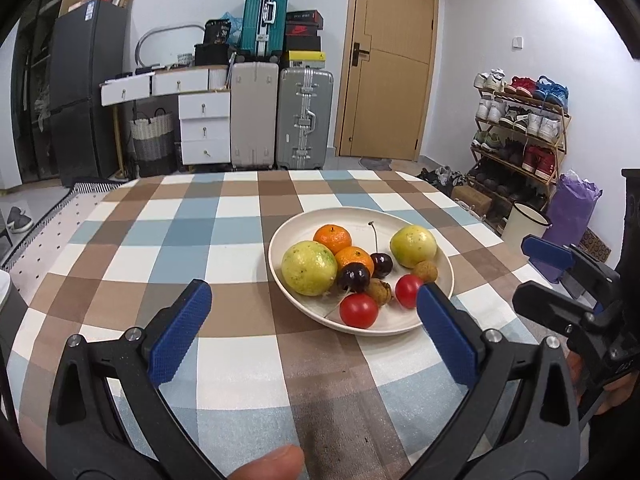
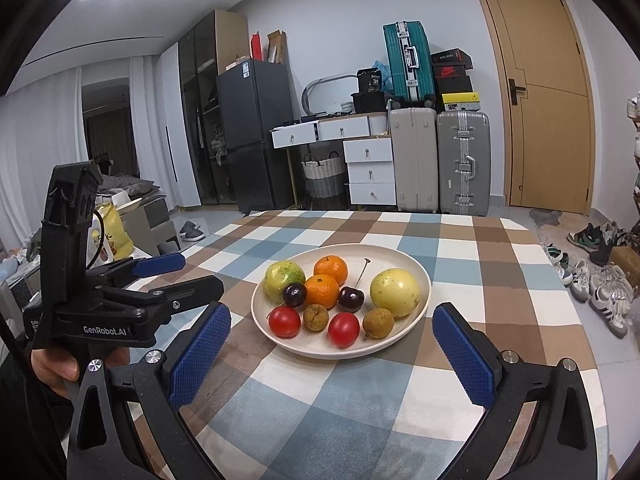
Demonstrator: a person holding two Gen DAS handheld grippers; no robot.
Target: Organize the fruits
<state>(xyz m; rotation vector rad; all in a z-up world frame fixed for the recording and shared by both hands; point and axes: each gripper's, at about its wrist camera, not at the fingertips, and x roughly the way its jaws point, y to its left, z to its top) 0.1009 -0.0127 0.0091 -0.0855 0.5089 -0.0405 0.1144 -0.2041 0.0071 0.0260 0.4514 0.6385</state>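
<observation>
Left hand-held gripper [image 1: 312, 304] was spread wide, blue textured pads apart, nothing between them; it hovered over the checked blue, brown and white cloth covering the counter [image 1: 224, 216], just short of the plate's near-left rim. Right hand-held gripper [image 2: 332, 332] was likewise wide open and empty, its pads flanking the plate's near edge in the right wrist view.

All fruit lay on one shallow round cream plate [image 2: 400, 258], set right of centre on the counter:
- two yellow-green round fruits, speckled [image 2: 282, 280] [image 2: 394, 292], one at each side
- two orange mandarins [image 2: 331, 270] [image 2: 322, 290], touching, at the middle and back
- two dark red cherries [image 2: 295, 295] [image 2: 351, 299], the right one with a long upright stem
- two red cherry tomatoes [image 2: 284, 321] [image 2: 343, 329] at the near rim
- two brown, rough-skinned longans [image 2: 316, 317] [image 2: 378, 322] beside the tomatoes

A fingertip [image 1: 272, 464] showed at the bottom of the left wrist view.
</observation>
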